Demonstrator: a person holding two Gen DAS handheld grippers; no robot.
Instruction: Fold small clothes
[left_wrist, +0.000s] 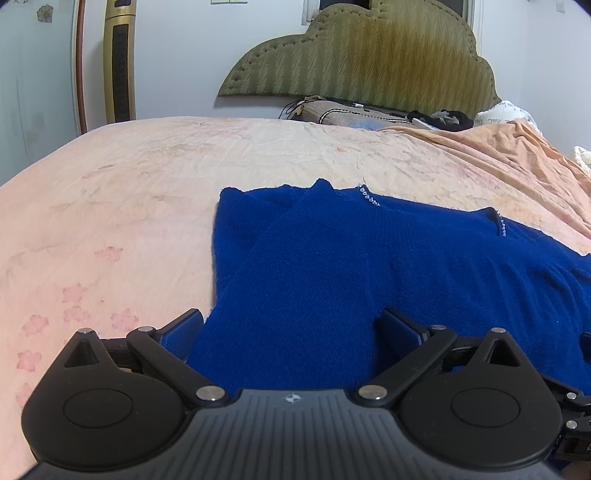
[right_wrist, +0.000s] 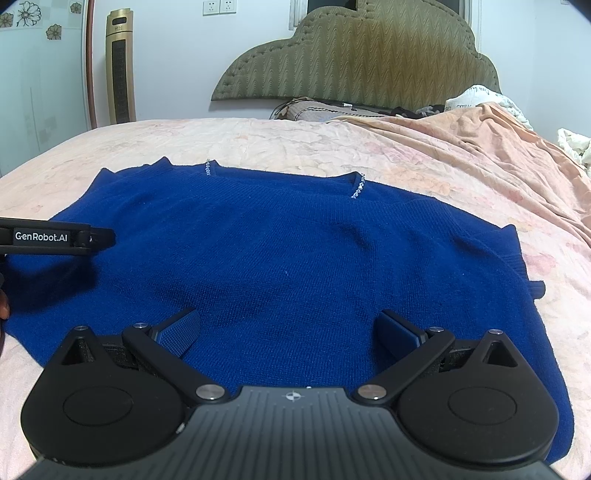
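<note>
A royal-blue knit sweater (right_wrist: 295, 258) lies flat on the pink bed, neckline with small beads away from me. Its left sleeve is folded in over the body in the left wrist view (left_wrist: 332, 266). My left gripper (left_wrist: 291, 328) is open, low over the sweater's near left part, with nothing between its jaws. It also shows at the left edge of the right wrist view (right_wrist: 92, 238). My right gripper (right_wrist: 290, 328) is open above the sweater's near hem, holding nothing.
The pink floral bedsheet (left_wrist: 110, 206) extends left and far. A rumpled orange blanket (right_wrist: 480, 147) lies far right. Pillows and dark clothes (left_wrist: 447, 120) sit against the green headboard (left_wrist: 362, 59). A gold tower fan (right_wrist: 120, 66) stands by the wall.
</note>
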